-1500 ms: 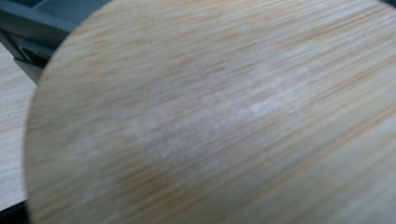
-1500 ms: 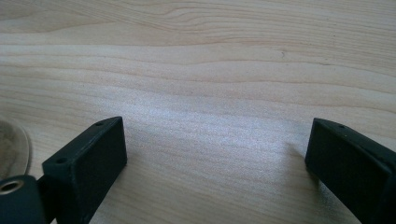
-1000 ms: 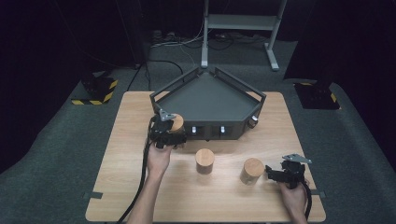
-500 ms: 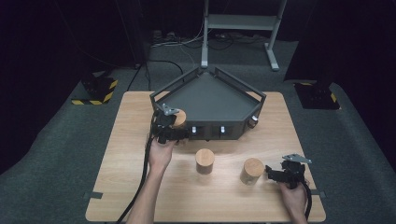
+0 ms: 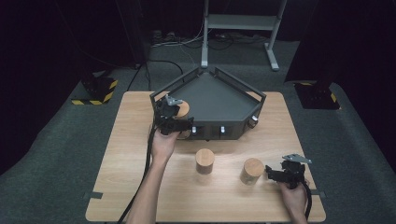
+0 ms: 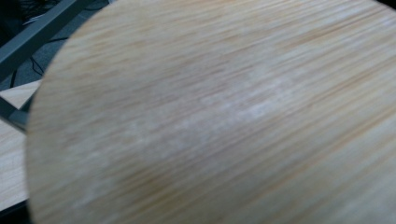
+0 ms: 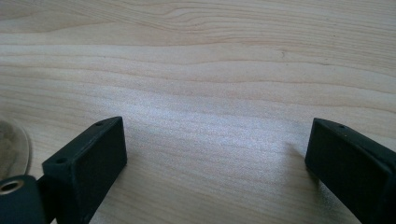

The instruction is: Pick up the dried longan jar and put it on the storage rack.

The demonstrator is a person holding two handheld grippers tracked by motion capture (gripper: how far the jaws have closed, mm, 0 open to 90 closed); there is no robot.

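My left gripper (image 5: 179, 115) is shut on a light wooden cylinder (image 5: 183, 108) and holds it in the air at the left front rim of the dark grey five-sided tray (image 5: 212, 95). In the left gripper view the cylinder's flat end (image 6: 210, 116) sits so close that it hides the jaws. Two more wooden cylinders stand on the table, one in the middle (image 5: 204, 161) and one to its right (image 5: 252, 170). My right gripper (image 5: 273, 173) rests low on the table just right of that cylinder. In its own view the right gripper (image 7: 215, 158) is open, with bare wood between the fingers (image 7: 88, 163).
The light wooden table (image 5: 140, 186) ends close to my right hand at the front right. The tray's rail (image 6: 32, 37) runs past the held cylinder. Cables trail from both grippers, and beyond the table is dark floor with a metal stand (image 5: 238, 21).
My left gripper has lifted the wooden cylinder and carried it a little farther toward the tray's rim. The right gripper and both standing cylinders have stayed where they were.
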